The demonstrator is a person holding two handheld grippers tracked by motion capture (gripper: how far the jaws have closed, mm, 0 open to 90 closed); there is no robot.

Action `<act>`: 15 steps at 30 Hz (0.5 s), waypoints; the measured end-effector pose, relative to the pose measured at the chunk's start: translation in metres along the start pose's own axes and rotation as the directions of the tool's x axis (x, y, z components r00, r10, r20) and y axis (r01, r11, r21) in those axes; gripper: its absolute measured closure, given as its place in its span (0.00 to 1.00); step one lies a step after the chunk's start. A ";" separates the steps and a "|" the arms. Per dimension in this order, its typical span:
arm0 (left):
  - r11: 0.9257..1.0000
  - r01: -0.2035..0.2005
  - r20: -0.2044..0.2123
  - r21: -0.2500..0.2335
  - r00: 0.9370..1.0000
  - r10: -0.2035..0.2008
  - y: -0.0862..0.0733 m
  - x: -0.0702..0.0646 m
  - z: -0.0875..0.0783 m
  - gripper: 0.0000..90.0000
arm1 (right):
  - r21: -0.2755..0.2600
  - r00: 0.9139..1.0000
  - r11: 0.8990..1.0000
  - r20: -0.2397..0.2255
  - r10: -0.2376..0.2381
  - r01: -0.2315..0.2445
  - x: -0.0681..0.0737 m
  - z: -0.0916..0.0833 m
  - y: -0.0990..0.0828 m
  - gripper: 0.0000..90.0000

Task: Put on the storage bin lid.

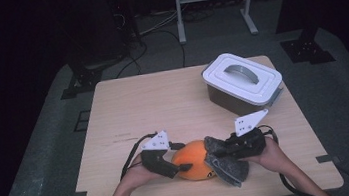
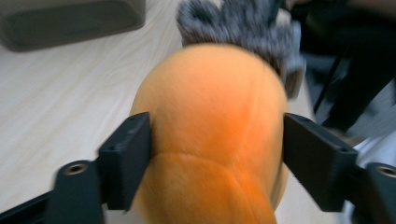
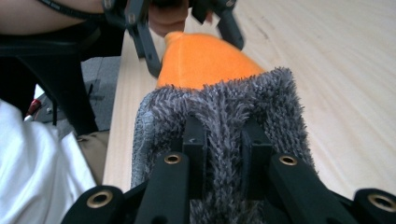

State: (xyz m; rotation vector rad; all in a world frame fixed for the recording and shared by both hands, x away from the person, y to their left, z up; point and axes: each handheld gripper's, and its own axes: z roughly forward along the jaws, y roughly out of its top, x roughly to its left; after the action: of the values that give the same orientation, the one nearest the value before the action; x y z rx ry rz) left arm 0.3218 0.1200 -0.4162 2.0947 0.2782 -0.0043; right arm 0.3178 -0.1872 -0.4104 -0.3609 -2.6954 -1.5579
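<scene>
Our left gripper [image 2: 217, 154] jaws sit wide around the orange ball [image 2: 210, 140]. Our right gripper [image 3: 223, 140] pinches the grey cloth [image 3: 224, 107] tight. We should rub softly, keeping the ball still on the counter [image 1: 163, 104].

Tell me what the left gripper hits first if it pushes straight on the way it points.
Nothing new to hit: the orange plush already sits between the left gripper's jaws. Pushed on, it would likely press that into the grey fuzzy cloth behind, though depth is unclear.

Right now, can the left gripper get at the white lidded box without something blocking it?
Probably not at once: the left gripper has its jaws around the orange plush. The bare table lies open toward the white lidded box.
</scene>
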 end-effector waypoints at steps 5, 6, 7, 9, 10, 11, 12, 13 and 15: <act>1.000 -0.010 0.013 0.023 1.000 0.010 0.002 -0.003 0.005 0.26 | 0.015 1.000 1.000 -0.012 -0.015 0.016 0.009 -0.001 -0.007 0.83; 0.999 -0.028 0.009 0.029 1.000 0.027 0.002 -0.004 0.005 0.31 | 0.018 1.000 1.000 -0.012 -0.009 0.009 0.010 -0.002 -0.008 0.83; 0.999 -0.039 -0.001 0.030 0.999 0.040 0.003 -0.005 0.006 0.37 | 0.019 1.000 1.000 -0.010 -0.009 0.009 0.010 -0.003 -0.008 0.83; 0.997 -0.069 -0.020 0.033 0.997 0.069 0.003 -0.007 0.006 0.45 | 0.017 1.000 1.000 0.004 -0.018 0.018 0.009 -0.005 -0.004 0.83; 0.996 -0.077 -0.026 0.033 0.997 0.078 0.003 -0.007 0.005 0.48 | 0.016 1.000 1.000 0.009 -0.026 0.026 0.010 -0.006 -0.001 0.83; 0.996 -0.082 -0.035 0.030 0.996 0.083 0.003 -0.006 0.004 0.50 | 0.014 0.999 0.999 0.014 -0.035 0.035 0.010 -0.006 0.002 0.83; 0.996 -0.082 -0.041 0.025 0.996 0.083 0.002 -0.007 0.004 0.52 | 0.003 0.999 0.999 0.021 -0.046 0.046 0.011 -0.006 0.006 0.83; 0.996 -0.082 -0.048 0.019 0.995 0.083 0.002 -0.007 0.004 0.53 | -0.013 0.999 0.999 0.020 -0.051 0.051 0.011 -0.006 0.010 0.83; 0.997 -0.079 -0.086 0.000 0.993 0.079 0.003 -0.006 0.004 0.53 | -0.021 0.998 0.998 0.022 -0.061 0.062 0.011 -0.004 0.015 0.83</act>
State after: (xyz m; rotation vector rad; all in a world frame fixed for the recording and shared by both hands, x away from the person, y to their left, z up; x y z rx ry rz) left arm 0.3170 0.1142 -0.4145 2.1043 0.2471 0.1338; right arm 0.3099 -0.1813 -0.3942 -0.2995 -2.7332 -1.6086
